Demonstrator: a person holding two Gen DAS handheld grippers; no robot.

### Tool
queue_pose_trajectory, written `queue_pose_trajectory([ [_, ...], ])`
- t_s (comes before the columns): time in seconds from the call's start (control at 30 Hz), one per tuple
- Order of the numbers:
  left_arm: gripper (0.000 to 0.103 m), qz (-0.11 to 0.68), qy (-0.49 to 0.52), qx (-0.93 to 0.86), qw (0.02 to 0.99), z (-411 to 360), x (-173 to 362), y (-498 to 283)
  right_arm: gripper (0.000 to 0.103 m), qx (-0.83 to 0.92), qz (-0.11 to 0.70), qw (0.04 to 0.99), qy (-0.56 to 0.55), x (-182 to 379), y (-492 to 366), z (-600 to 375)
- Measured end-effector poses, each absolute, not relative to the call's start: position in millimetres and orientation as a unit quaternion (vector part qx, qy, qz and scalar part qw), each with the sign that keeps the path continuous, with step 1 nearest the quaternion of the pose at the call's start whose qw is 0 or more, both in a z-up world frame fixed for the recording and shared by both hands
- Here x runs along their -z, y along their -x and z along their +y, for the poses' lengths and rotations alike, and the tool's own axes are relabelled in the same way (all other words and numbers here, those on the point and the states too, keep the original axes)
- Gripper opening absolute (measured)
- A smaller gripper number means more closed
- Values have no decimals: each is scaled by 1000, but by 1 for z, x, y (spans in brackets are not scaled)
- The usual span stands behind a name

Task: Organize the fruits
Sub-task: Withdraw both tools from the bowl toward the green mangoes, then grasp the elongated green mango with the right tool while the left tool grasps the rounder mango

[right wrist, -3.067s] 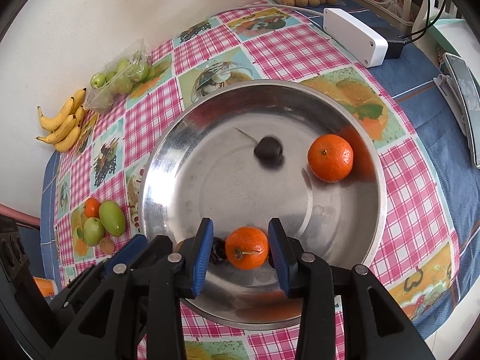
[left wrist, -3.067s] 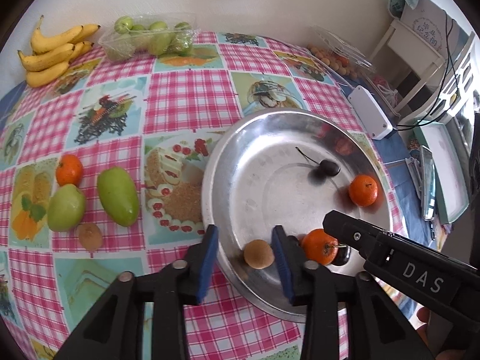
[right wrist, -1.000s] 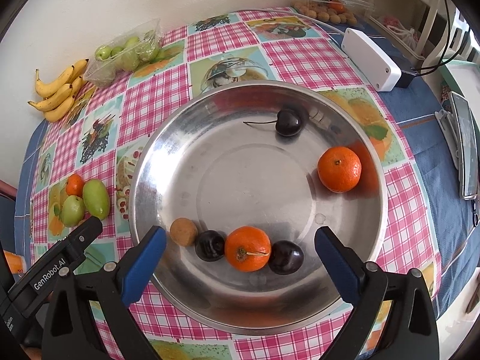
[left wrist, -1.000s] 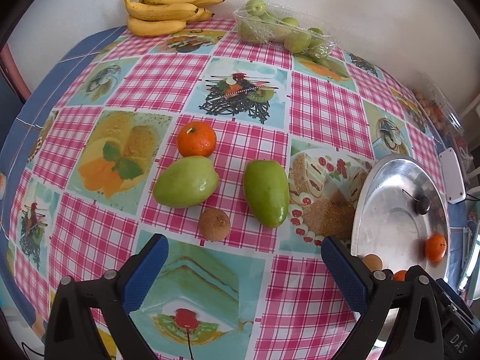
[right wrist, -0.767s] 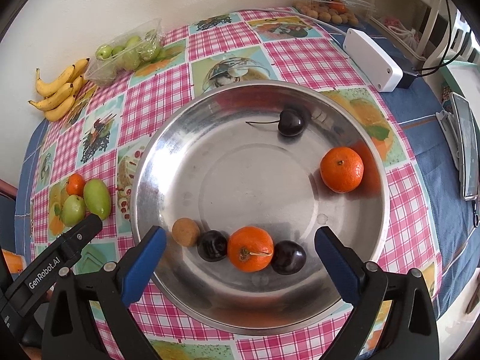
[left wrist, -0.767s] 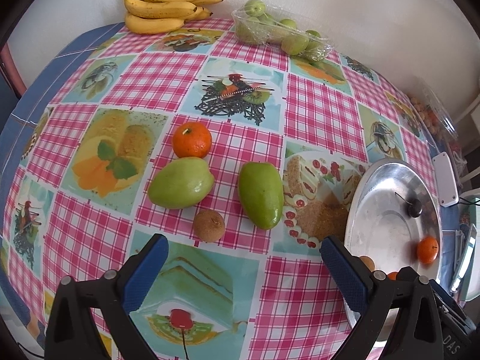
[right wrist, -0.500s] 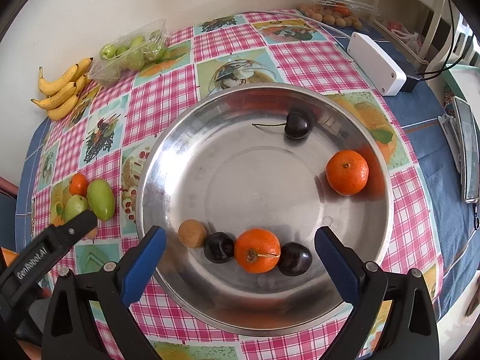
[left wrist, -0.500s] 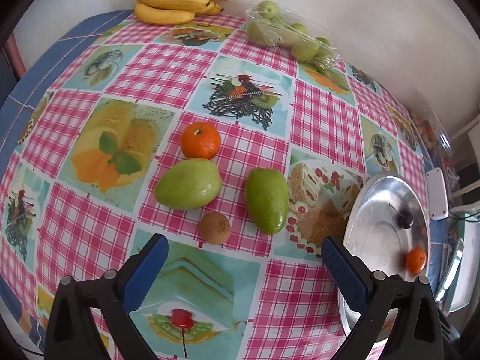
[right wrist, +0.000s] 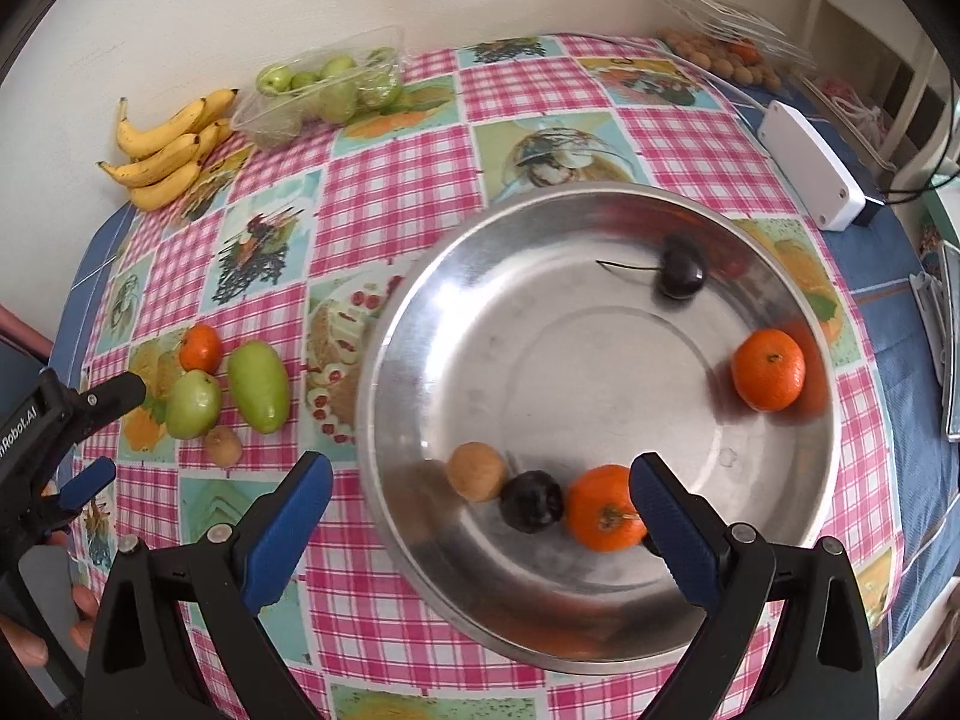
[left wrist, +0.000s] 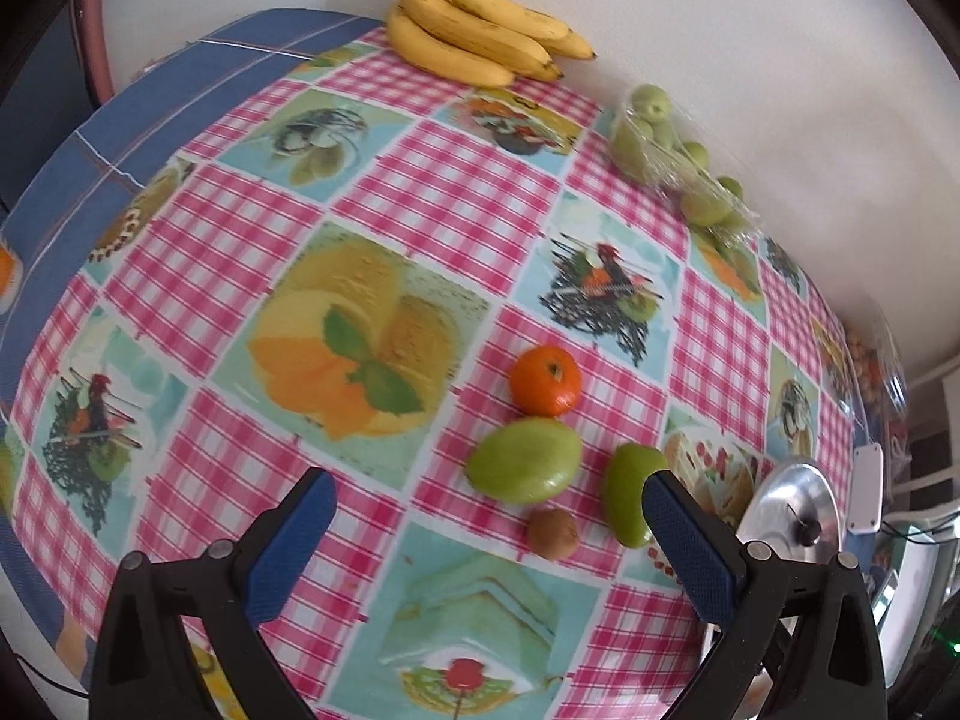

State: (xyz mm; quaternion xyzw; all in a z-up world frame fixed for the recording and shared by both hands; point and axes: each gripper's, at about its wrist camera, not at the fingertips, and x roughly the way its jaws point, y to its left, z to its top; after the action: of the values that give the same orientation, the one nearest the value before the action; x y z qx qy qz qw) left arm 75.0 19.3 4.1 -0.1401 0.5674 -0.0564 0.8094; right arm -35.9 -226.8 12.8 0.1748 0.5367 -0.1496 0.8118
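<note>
While the right gripper [right wrist: 480, 516] waits wide open and empty over the steel bowl [right wrist: 420, 324], the left gripper [left wrist: 489, 531], fingers equally spread and empty, faces the loose fruit at one o'clock, likely fetching the kiwi [left wrist: 552, 533] next.

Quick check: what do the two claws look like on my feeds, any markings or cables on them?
Both the left claw and right claw have black angular bodies with silver screws and ribbed blue pads. The left one's body shows white lettering reading "nRobot.AI" in the right wrist view. No cables visible on either.
</note>
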Motion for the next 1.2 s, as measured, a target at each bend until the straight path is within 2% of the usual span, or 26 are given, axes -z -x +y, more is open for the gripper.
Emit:
queue_pose_trajectory([
  [0.53,103,560,143,39,815,60,-5,-88,99,67,542,825,-143,-8,6,-160],
  [1.03,103,585,146,78,794,36,11,-101,99,38,540,834,-108,9,-23,-134],
  [1.17,103,589,144,100,789,26,12,-105,97,39,540,833,-114,14,-30,-136],
  [1.2,103,590,140,103,789,23,13,-105,93,38,540,833,-114,14,-31,-136],
])
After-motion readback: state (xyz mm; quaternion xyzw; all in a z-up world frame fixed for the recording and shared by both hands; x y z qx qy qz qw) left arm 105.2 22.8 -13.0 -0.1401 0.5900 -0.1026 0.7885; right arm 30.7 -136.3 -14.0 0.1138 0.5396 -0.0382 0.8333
